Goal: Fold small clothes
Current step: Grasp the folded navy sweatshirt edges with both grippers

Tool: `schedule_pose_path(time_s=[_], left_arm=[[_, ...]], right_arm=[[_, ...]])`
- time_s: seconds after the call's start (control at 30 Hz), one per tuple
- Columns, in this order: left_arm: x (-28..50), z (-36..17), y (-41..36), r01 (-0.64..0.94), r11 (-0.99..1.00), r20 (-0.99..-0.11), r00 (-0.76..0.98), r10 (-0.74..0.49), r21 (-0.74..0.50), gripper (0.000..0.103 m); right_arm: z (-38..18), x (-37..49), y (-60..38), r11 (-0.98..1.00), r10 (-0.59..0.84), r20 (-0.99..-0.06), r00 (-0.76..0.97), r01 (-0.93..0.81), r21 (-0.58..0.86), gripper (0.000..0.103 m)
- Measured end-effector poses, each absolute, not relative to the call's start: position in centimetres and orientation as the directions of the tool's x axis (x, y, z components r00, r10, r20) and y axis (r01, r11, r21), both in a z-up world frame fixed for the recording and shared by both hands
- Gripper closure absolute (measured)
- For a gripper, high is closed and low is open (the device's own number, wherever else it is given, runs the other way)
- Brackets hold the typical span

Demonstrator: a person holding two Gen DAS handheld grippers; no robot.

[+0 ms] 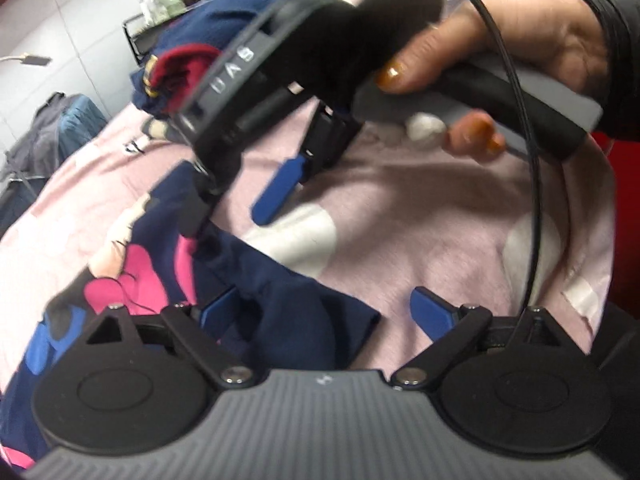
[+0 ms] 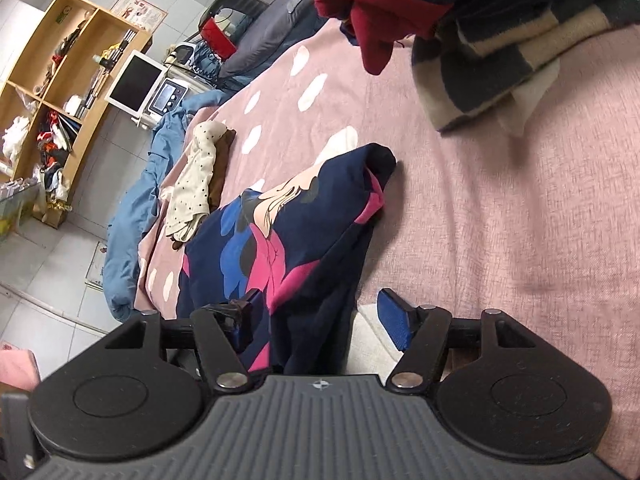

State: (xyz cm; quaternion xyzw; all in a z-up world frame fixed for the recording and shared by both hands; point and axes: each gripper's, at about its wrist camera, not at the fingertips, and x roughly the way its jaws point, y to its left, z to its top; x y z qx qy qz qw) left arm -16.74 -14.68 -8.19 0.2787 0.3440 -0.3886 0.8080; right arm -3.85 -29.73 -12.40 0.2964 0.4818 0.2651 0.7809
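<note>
left claw (image 1: 326, 310): nearest the left wrist camera; blue pads spread wide, low over the bed, a navy corner of cloth lying between them; neither pad seen pressing on it.
right claw (image 2: 324, 320): nearest the right wrist camera; spread as wide as it goes, the garment's edge lying loose between its pads, nothing gripped. in the left view it crosses overhead, held by a hand (image 1: 520, 40).
floral garment (image 2: 288, 224): navy with pink, blue and peach print; lies on the bed just ahead of both claws, bunched and partly doubled over, edges uneven.
bed cover (image 2: 500, 220): pink with white spots; carries everything, bare to the right of the garment.
spotted cloth (image 2: 196, 176): cream with dots, laid with a brown piece near the bed's far left edge; looks set aside, whether folded neatly cannot be told.
clothes pile (image 2: 500, 32): striped, navy and red pieces heaped at the far end of the bed; looks unfolded.
blue bedding (image 2: 132, 208): hangs off the bed's left side.
shelf (image 2: 60, 92): wooden, against the wall, cluttered.
progress: judged early to middle; the floral garment is between folds, both claws let go.
left to do: likely smoothing and finishing this garment, then the pile.
</note>
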Motion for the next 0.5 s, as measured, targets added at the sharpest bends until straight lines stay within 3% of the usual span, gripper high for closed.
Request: schedule_pose_path(time_s=[0.13, 0.27, 0.5], left_arm=[[-15.9, -8.3, -13.6, 0.819, 0.564, -0.793, 0.41, -0.451, 0.104, 0.016], [-15.0, -8.0, -12.4, 0.801, 0.596, -0.779, 0.406, -0.479, 0.05, 0.033], [-14.6, -8.6, -12.3, 0.797, 0.589, -0.784, 0.448, -0.429, 0.132, 0.031]], right_arm=[[-12.6, -3.3, -29.4, 0.674, 0.71, -0.585, 0.392, -0.134, 0.727, 0.0], [-13.1, -2.4, -29.2, 0.643, 0.73, -0.554, 0.401, -0.126, 0.756, 0.0], [-13.5, -1.2, -27.9, 0.641, 0.735, -0.548, 0.399, -0.145, 0.754, 0.0]])
